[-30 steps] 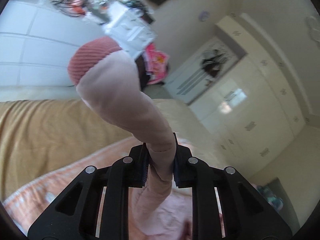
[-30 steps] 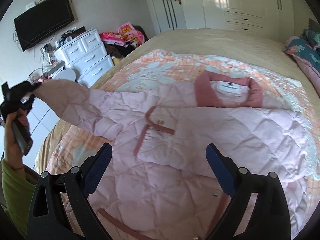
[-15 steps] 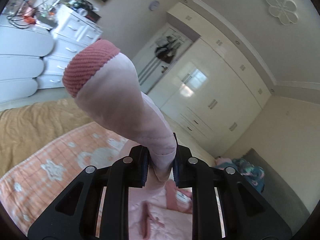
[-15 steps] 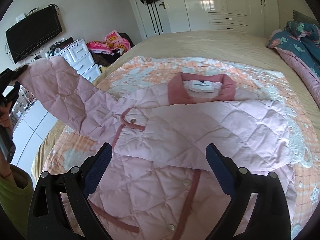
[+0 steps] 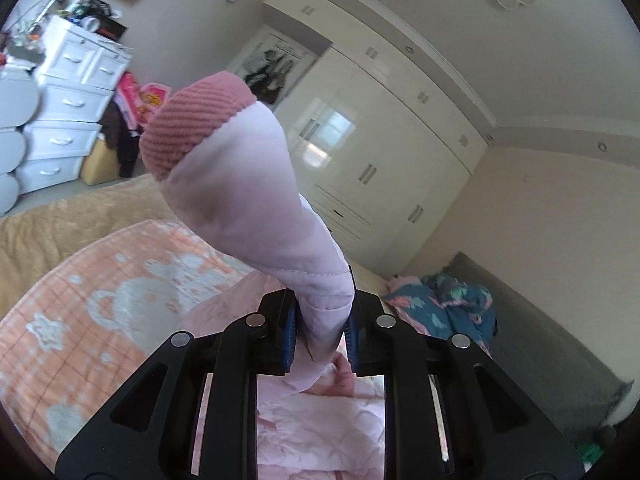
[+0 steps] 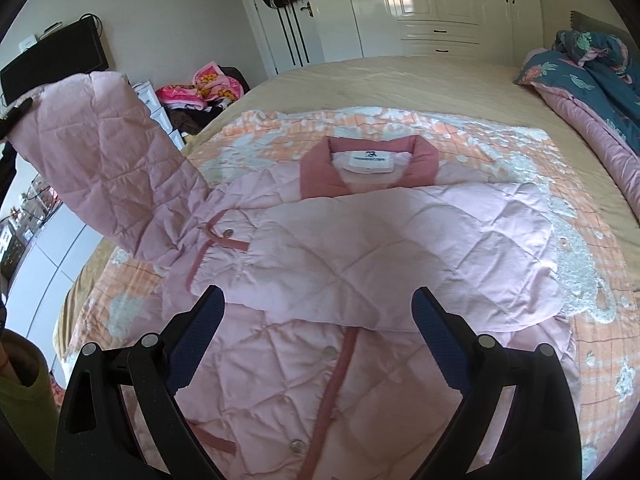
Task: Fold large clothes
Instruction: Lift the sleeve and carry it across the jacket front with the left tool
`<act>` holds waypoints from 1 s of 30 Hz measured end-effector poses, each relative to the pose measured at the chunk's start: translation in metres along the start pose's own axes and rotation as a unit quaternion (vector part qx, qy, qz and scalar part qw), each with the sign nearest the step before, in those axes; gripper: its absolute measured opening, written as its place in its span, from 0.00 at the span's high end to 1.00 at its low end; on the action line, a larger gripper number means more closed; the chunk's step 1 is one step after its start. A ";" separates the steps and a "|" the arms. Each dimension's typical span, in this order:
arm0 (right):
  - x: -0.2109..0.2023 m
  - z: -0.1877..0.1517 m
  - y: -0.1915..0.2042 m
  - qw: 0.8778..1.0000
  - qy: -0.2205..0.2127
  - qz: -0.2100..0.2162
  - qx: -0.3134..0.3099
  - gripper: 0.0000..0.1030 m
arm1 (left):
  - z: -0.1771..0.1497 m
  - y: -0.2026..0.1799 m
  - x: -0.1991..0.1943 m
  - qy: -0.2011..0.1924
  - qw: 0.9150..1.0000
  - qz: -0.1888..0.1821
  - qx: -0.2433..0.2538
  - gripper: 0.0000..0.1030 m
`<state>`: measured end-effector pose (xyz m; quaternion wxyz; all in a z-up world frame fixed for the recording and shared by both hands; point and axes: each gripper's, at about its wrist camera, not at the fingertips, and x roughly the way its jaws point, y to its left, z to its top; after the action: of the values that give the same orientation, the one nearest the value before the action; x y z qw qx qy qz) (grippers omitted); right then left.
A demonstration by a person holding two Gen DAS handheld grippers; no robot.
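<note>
A pink quilted jacket (image 6: 360,248) lies front-up on the orange blanket (image 6: 500,136), its darker pink collar (image 6: 316,168) toward the far side. One sleeve is folded flat across the chest. The other sleeve (image 6: 108,160) is lifted in the air at the left. My left gripper (image 5: 322,328) is shut on that sleeve (image 5: 248,200) near its ribbed cuff (image 5: 188,124), which sticks up past the fingers. My right gripper (image 6: 318,312) hovers open over the jacket's middle, nothing between its blue pads.
The beige bed (image 6: 380,80) carries a dark floral duvet (image 6: 592,76) at the right. White drawers (image 5: 68,100) and a pile of clothes (image 6: 200,88) stand at the left, wardrobes (image 6: 440,4) at the far wall. A person's green sleeve (image 6: 24,392) shows at the lower left.
The left gripper carried the sleeve up and in toward the jacket body, rolling as it went. The right gripper slid closer over the jacket, still open.
</note>
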<state>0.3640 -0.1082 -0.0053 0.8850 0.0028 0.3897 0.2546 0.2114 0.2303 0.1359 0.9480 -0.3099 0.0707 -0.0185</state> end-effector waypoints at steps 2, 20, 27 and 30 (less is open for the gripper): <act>0.000 -0.001 -0.007 1.000 -0.001 -0.003 0.002 0.09 | -0.006 -0.007 0.005 0.008 1.000 -0.009 0.006 0.89; -0.009 -0.016 -0.095 0.994 -0.027 -0.013 0.101 0.09 | -0.086 -0.065 0.061 0.110 0.987 -0.052 0.109 0.89; -0.027 -0.015 -0.122 0.989 -0.052 -0.017 0.140 0.09 | -0.132 -0.080 0.088 0.170 0.973 -0.059 0.147 0.89; -0.034 -0.015 -0.134 0.986 -0.060 -0.021 0.155 0.09 | -0.156 -0.087 0.098 0.196 0.964 -0.055 0.171 0.89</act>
<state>0.3946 -0.2428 -0.0198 0.9007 0.1472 0.3708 0.1721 0.2861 0.0615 0.0507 0.9520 -0.1372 0.2334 -0.1428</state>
